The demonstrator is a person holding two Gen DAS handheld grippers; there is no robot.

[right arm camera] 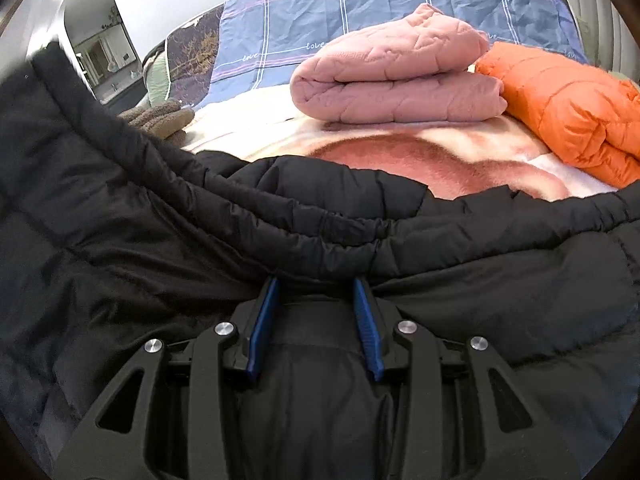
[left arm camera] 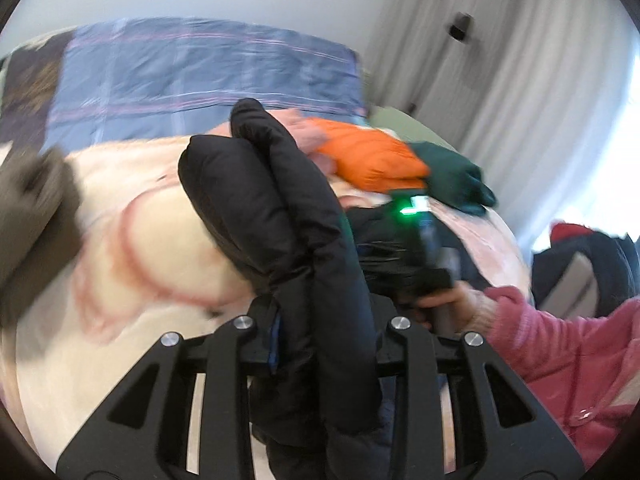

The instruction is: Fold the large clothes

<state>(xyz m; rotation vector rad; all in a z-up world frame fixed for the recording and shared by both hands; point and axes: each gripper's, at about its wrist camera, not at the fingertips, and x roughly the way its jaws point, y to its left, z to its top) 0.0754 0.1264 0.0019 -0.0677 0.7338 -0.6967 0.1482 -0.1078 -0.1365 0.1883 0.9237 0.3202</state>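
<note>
A black puffer jacket (right arm camera: 160, 232) lies across the near part of the bed. In the left wrist view a bunched fold of the black jacket (left arm camera: 280, 208) stands up between the fingers of my left gripper (left arm camera: 320, 340), which is shut on it. In the right wrist view my right gripper (right arm camera: 316, 286) holds the jacket's elastic hem. Its blue pads (right arm camera: 262, 320) have black fabric between them and their tips are hidden under the hem. The left wrist view also shows the right gripper (left arm camera: 416, 240) with a green light, held by a hand in a pink sleeve (left arm camera: 560, 344).
Folded clothes sit further back on the cream and pink blanket (right arm camera: 440, 164): a pink quilted piece (right arm camera: 396, 80), an orange puffer (right arm camera: 568, 108) and a dark green garment (left arm camera: 456, 180). A brown fuzzy item (right arm camera: 160, 118) lies at the left. A blue plaid cover (right arm camera: 360, 4) is behind; curtains (left arm camera: 500, 60) hang right.
</note>
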